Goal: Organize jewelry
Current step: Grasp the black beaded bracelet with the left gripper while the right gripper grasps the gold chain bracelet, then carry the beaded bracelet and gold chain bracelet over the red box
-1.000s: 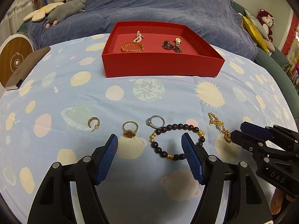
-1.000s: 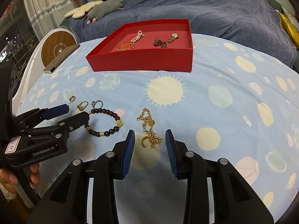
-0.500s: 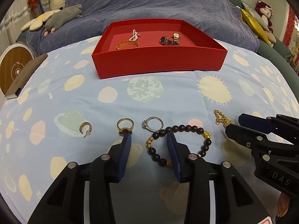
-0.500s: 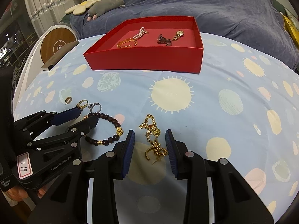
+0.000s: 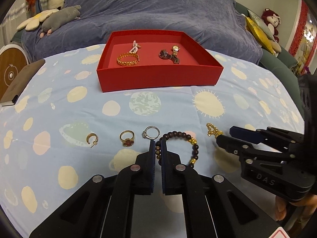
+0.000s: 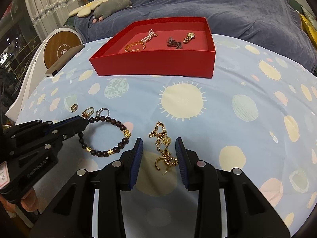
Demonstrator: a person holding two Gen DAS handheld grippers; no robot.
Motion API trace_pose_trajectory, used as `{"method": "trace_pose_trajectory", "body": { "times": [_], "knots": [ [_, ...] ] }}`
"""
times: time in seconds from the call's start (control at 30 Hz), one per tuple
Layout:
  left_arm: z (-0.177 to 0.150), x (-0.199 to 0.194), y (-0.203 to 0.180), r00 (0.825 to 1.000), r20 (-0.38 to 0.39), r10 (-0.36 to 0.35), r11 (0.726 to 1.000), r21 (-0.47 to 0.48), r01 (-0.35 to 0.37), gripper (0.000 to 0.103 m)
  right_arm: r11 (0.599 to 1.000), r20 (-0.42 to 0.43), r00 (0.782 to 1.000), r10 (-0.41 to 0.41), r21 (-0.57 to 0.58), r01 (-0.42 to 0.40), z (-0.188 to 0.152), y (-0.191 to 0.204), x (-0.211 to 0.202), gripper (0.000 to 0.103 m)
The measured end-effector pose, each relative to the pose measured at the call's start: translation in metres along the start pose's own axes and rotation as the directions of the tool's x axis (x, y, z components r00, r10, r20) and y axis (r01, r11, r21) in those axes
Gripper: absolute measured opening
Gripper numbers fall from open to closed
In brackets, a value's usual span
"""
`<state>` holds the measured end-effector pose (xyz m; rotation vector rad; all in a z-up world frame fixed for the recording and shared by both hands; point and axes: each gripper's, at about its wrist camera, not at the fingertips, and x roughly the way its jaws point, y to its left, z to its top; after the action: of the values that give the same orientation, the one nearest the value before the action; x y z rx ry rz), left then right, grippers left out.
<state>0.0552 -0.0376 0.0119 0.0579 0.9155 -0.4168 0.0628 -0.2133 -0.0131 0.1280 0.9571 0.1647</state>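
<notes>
The left gripper (image 5: 158,145) is pinching the near-left side of the bead bracelet (image 5: 190,144), probably to carry it to the red tray (image 5: 158,77) at the far side. The right gripper (image 6: 158,152) is waiting wide apart around the gold chain (image 6: 164,148), holding nothing.

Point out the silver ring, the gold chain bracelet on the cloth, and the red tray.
silver ring (image 5: 151,132): left wrist view, on its band.
gold chain bracelet (image 6: 165,145): right wrist view, on its middle links.
red tray (image 5: 158,77): left wrist view, on its near wall.
</notes>
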Motion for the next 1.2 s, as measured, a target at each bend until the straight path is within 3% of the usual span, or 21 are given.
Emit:
{"method": "trace_pose_trajectory", "body": {
  "times": [0.4,0.6,0.77,1.2],
  "knots": [
    [0.015,-0.032,0.017,0.996,0.057,-0.073,0.996,-0.056,0.076,0.002,1.000,-0.004,1.000,-0.019,-0.020,0.019,0.005,0.005,0.015,0.032],
    [0.016,-0.034,0.023,0.996,0.063,-0.065,0.995,-0.069,0.069,0.003,0.998,0.008,0.999,-0.051,-0.040,0.051,0.007,0.005,0.017,0.010],
    [0.019,-0.038,0.032,0.996,0.073,-0.057,0.994,-0.092,0.064,0.003,0.999,0.015,0.999,-0.042,-0.027,0.043,0.008,0.002,0.013,0.004],
    [0.039,-0.050,0.041,0.992,0.120,-0.037,0.991,-0.127,0.052,0.003,1.000,0.108,0.994,0.003,0.017,-0.005,0.027,-0.004,-0.025,0.004]
  ]
}}
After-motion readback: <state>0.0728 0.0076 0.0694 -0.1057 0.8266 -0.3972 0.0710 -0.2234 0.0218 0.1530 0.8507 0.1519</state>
